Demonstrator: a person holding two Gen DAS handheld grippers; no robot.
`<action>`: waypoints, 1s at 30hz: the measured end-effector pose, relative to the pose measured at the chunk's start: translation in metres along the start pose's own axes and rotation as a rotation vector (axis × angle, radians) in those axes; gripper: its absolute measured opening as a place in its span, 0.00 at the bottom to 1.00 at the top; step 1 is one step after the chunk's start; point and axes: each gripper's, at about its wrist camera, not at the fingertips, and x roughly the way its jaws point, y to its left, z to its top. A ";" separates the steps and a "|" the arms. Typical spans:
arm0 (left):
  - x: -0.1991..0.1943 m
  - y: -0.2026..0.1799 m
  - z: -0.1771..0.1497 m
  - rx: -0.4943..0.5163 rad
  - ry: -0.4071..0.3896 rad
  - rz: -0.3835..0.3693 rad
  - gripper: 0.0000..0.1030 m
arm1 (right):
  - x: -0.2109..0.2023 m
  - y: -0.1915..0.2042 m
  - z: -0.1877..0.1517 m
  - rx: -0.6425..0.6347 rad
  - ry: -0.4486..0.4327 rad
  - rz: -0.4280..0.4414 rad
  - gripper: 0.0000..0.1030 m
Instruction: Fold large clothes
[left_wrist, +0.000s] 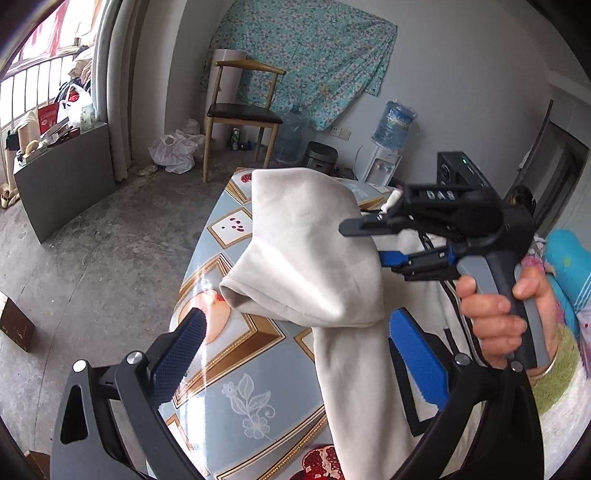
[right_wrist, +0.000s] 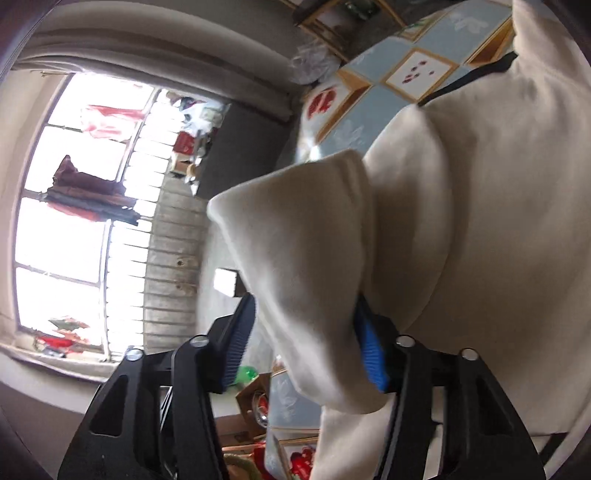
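A cream garment (left_wrist: 354, 387) lies on a table with a blue, gold-framed fruit-pattern cover (left_wrist: 229, 369). One sleeve (left_wrist: 306, 251) is lifted off the table and doubled over in the air. My right gripper (left_wrist: 364, 242), held by a hand (left_wrist: 495, 317), is shut on that sleeve from the right. In the right wrist view the sleeve fold (right_wrist: 303, 240) fills the gap of the right gripper (right_wrist: 306, 302), and the garment body (right_wrist: 498, 203) spreads behind over the table cover (right_wrist: 384, 59). My left gripper (left_wrist: 295, 321) stands wide open; the sleeve rises between its pads, close to the right one, ungripped.
A wooden chair (left_wrist: 240, 110), plastic bags (left_wrist: 177, 151) and water bottles stand by the far wall, with a water dispenser (left_wrist: 388, 147) and a black box (left_wrist: 461, 170) beyond the table. A grey cabinet (left_wrist: 66, 181) sits under the window. A cardboard box (left_wrist: 14, 325) is on the concrete floor at left.
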 end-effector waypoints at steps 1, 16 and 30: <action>-0.003 0.005 0.002 -0.021 -0.009 -0.001 0.95 | -0.003 0.010 -0.011 -0.045 -0.002 0.009 0.48; 0.016 -0.005 0.012 -0.027 0.088 -0.067 0.95 | -0.049 0.012 -0.105 -0.180 0.009 0.079 0.50; 0.105 -0.121 -0.044 0.681 0.237 0.326 0.30 | -0.152 -0.038 -0.136 0.021 -0.327 0.006 0.57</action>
